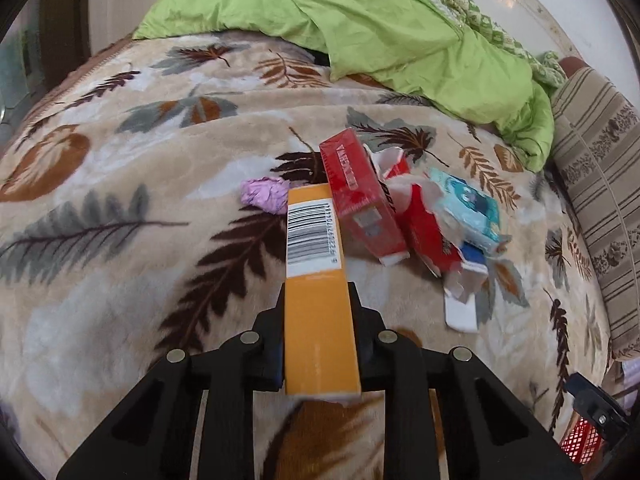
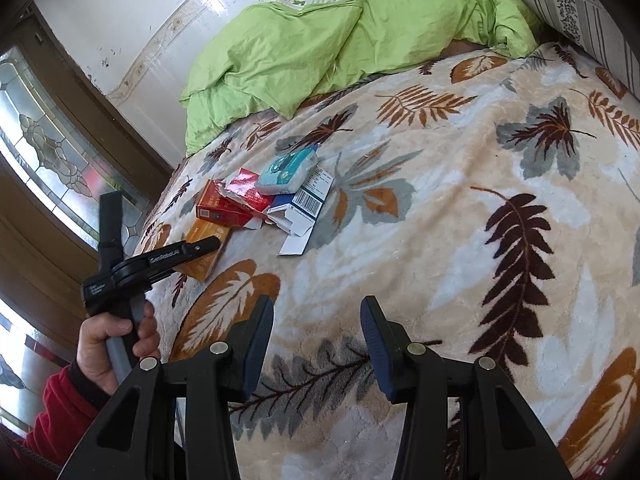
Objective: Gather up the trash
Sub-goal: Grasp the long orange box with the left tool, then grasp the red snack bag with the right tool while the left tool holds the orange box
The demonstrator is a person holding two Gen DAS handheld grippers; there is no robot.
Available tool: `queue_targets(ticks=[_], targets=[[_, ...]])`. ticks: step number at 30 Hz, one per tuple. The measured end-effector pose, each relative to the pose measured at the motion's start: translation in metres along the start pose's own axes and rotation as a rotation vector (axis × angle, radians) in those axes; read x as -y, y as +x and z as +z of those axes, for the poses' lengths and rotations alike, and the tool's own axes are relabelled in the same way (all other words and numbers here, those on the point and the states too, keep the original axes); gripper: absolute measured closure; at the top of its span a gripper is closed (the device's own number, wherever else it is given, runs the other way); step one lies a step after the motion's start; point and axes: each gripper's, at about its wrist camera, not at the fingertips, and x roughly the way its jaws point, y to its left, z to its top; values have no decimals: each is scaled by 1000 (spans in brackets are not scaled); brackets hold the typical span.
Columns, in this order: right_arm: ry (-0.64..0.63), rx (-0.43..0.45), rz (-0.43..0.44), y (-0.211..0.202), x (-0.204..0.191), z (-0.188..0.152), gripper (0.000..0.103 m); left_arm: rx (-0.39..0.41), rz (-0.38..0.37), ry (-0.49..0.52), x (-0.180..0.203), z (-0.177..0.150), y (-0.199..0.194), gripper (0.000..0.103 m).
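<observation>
Pinching the orange carton (image 1: 316, 300) at frame centre, the left gripper (image 1: 318, 320) should lift straight off the bed (image 1: 120, 200), clear of the red box (image 1: 360, 200) leaning beside it; the right gripper (image 2: 316, 344) hangs spread and empty, ready for the remaining packets.

Cartons (image 1: 362, 196) lie heaped on the blanket (image 1: 120, 280).

bed under a plush beige leaf-patterned blanket (image 1: 120, 184)

on it lie a crumpled green duvet (image 1: 360, 20), a striped pillow (image 1: 592, 184) and a heap of torn cardboard packets (image 1: 400, 216).
</observation>
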Motion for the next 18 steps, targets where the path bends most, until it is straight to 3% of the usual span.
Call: queue_targets(ticks=[4, 9, 12, 18], targets=[[-18, -11, 4, 8, -6, 0, 55, 63, 9, -50, -2, -31, -44, 81], [-88, -61, 31, 27, -28, 2, 55, 122, 53, -46, -10, -45, -56, 81], [-205, -64, 19, 39, -55, 9, 55, 152, 122, -46, -24, -43, -58, 81], [-429, -26, -11, 72, -112, 41, 55, 151, 99, -119, -51, -35, -56, 81]])
